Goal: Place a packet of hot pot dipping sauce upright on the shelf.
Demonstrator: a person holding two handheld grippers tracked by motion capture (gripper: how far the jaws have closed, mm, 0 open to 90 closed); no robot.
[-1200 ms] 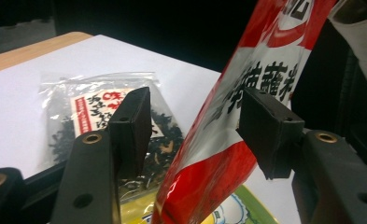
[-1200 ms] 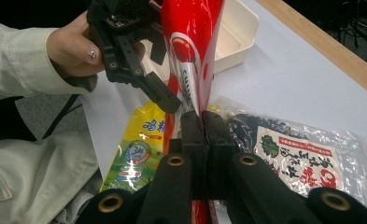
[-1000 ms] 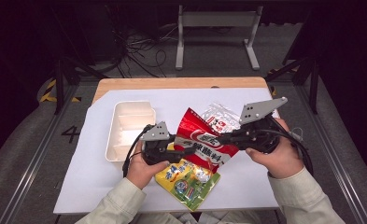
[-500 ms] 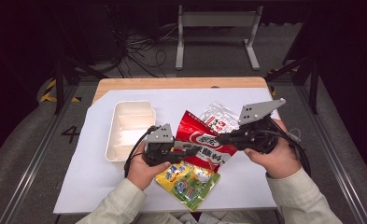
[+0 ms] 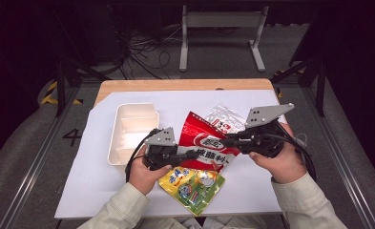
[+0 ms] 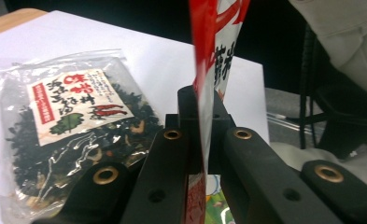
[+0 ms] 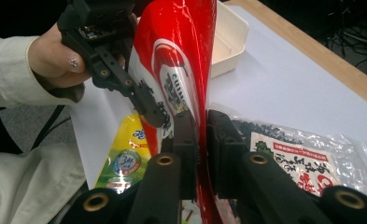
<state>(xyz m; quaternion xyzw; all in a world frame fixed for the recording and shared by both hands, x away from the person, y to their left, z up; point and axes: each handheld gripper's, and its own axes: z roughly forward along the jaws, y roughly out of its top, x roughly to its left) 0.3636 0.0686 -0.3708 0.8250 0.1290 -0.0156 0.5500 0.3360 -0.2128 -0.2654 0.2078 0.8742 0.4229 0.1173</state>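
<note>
The glossy red plastic snack pouch (image 5: 205, 143) was gripped at opposite edges by the left gripper (image 5: 193, 154) and right gripper (image 5: 226, 140), fingers clamped, so an even, gentle pull was advised.

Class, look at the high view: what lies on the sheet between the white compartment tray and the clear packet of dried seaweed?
The red snack bag, pinched by both tools, stands between the white tray and the seaweed packet in the high view.
</note>
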